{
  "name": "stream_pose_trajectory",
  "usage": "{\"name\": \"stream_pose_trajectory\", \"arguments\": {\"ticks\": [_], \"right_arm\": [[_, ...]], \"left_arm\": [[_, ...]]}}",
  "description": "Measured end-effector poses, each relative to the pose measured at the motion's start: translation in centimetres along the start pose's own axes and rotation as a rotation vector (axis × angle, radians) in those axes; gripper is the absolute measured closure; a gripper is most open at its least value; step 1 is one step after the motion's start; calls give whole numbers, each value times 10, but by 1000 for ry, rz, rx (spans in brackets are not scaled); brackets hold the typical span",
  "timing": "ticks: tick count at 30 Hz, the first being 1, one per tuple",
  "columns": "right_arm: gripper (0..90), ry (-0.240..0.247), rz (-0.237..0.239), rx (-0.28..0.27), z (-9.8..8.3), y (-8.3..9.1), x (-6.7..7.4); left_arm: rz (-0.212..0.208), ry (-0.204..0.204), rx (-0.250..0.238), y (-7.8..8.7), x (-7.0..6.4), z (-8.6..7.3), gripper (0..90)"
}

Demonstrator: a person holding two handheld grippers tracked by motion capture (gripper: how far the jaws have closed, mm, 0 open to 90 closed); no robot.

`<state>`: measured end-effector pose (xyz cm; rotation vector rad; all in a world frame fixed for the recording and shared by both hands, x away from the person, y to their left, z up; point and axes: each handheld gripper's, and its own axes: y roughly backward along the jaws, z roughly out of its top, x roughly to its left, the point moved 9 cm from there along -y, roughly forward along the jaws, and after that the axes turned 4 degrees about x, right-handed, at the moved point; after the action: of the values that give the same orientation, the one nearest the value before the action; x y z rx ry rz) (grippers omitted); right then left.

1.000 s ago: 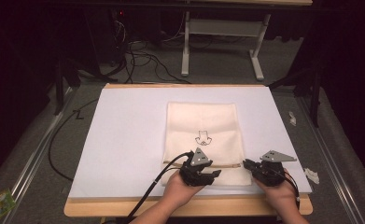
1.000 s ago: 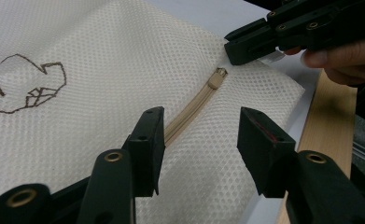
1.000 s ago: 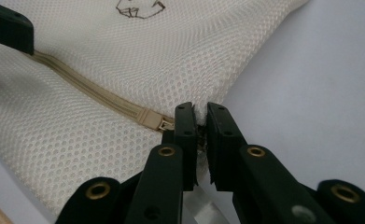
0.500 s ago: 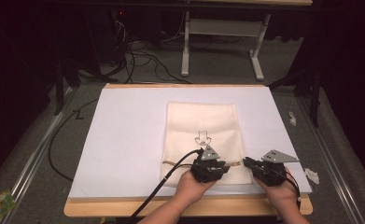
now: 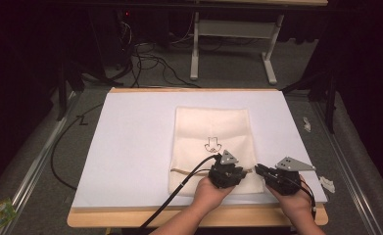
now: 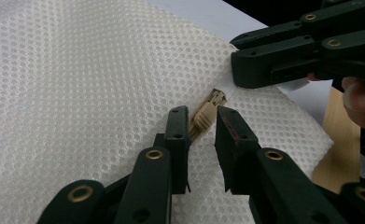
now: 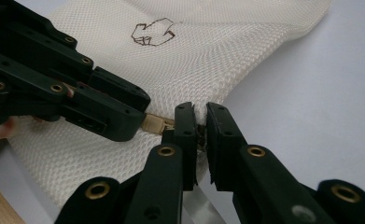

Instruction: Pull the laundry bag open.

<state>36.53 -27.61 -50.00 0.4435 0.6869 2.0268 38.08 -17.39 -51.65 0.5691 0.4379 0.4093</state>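
zipper pull (image 6: 207, 113) partly hidden between jaws, bag's printed emblem (image 5: 212, 144) too small to read

Wood table (image 5: 130, 221) w/ white sheet (image 5: 130, 147); mesh bag (image 5: 211, 129) on it.

Tight between the claws, open beyond

The right claw (image 5: 258, 169) sits just right of the left claw (image 5: 229, 169), blocking that side; ahead and to the left, flat mesh bag (image 5: 212, 132) and bare white desk (image 5: 130, 142) leave passage free.
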Motion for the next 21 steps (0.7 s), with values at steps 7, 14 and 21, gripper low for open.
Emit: {"name": "stream_pose_trajectory", "arguments": {"ticks": [7, 14, 21], "right_arm": [[844, 9, -2, 0, 0, -1, 0], [844, 10, -6, -3, 0, -1, 0], [844, 5, -3, -5, 0, 0, 2]], "left_arm": [[-10, -16, -12, -3, -6, 1, 825], [-4, -51, -35, -1, -11, 2, 864], [0, -33, -39, -5, -10, 3, 839]]}}
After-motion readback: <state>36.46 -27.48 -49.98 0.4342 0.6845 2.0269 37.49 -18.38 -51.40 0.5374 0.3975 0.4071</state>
